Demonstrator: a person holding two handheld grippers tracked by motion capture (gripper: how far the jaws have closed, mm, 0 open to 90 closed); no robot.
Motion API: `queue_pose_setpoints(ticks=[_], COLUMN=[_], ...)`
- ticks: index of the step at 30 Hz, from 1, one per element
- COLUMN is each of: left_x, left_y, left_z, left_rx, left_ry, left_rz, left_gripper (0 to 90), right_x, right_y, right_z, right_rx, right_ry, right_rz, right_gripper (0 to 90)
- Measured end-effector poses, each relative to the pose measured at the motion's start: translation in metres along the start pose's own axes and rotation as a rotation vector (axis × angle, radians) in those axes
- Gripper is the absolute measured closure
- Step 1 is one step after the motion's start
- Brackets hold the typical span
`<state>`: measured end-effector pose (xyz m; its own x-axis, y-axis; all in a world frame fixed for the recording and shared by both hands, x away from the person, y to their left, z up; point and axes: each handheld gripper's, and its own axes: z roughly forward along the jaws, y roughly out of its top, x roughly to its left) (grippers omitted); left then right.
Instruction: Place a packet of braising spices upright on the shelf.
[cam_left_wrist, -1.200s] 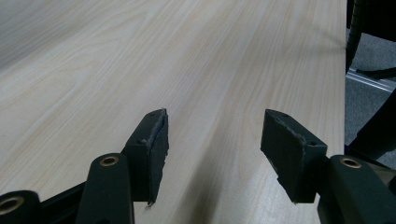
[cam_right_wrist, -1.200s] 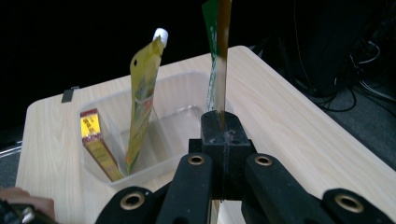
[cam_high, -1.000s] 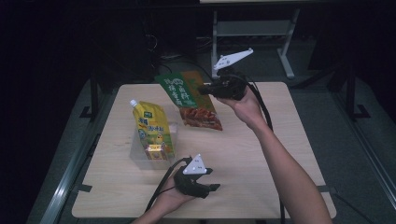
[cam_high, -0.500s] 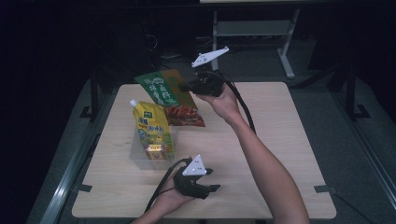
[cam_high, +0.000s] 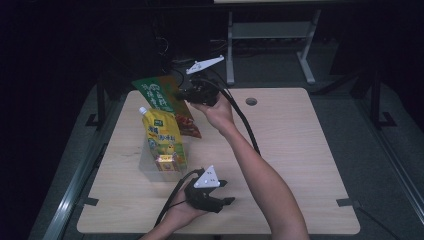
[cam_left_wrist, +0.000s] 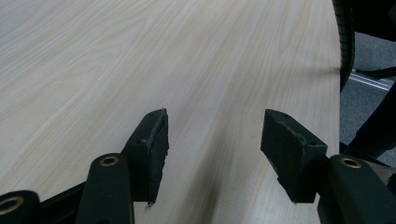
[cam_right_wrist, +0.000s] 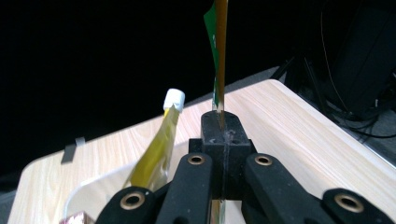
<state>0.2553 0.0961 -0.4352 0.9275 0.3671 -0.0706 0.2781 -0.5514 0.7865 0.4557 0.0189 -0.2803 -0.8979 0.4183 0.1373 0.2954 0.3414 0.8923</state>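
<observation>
My right gripper (cam_high: 186, 94) is held above the table's far left part, shut on a flat green and orange snack bag (cam_high: 161, 96) that hangs off the table. In the right gripper view the bag (cam_right_wrist: 219, 51) is seen edge-on, pinched between the shut jaws (cam_right_wrist: 223, 127). Just below it a yellow spouted pouch (cam_high: 162, 139) with a white cap (cam_right_wrist: 173, 99) stands in a clear container (cam_right_wrist: 84, 196). My left gripper (cam_high: 220, 199) rests near the front edge, open, with only bare wood between its pads (cam_left_wrist: 152, 140).
The wooden table (cam_high: 290, 150) has a round cable hole (cam_high: 251, 101) at the back. A metal stand (cam_high: 272, 35) is behind it on the dark floor. The right gripper's cable (cam_high: 245, 122) runs along the forearm. A dark chair wheel (cam_left_wrist: 345, 42) sits past the table edge.
My right gripper has carried the snack bag leftward and slightly down, so the bag now hangs right behind the yellow pouch. The left gripper has stayed put.
</observation>
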Motion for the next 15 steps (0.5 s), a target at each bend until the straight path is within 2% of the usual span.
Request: queue_pose_setpoints(ticks=[3, 9, 12, 15], left_x=[0.0, 0.001, 0.001, 0.0], left_y=[0.0, 0.0, 0.0, 0.0], left_z=[0.0, -0.002, -0.001, -0.001], left_rx=[-0.009, -0.006, -0.001, -0.004], left_ry=[0.001, 0.004, 0.006, 0.003], left_rz=[-0.007, 0.003, 0.006, -0.003], left_gripper=[41.0, 41.0, 40.9, 41.0], right_x=[0.002, 0.002, 0.0, 0.001], right_y=[-0.004, -0.013, -0.019, -0.023], right_z=[0.009, 0.022, 0.027, 0.032], right_rx=[-0.011, -0.011, -0.029, -0.037], right_ry=[0.003, -0.004, -0.004, -0.01], right_rz=[0.014, 0.031, 0.044, 0.054], right_gripper=[90.0, 90.0, 90.0, 90.0])
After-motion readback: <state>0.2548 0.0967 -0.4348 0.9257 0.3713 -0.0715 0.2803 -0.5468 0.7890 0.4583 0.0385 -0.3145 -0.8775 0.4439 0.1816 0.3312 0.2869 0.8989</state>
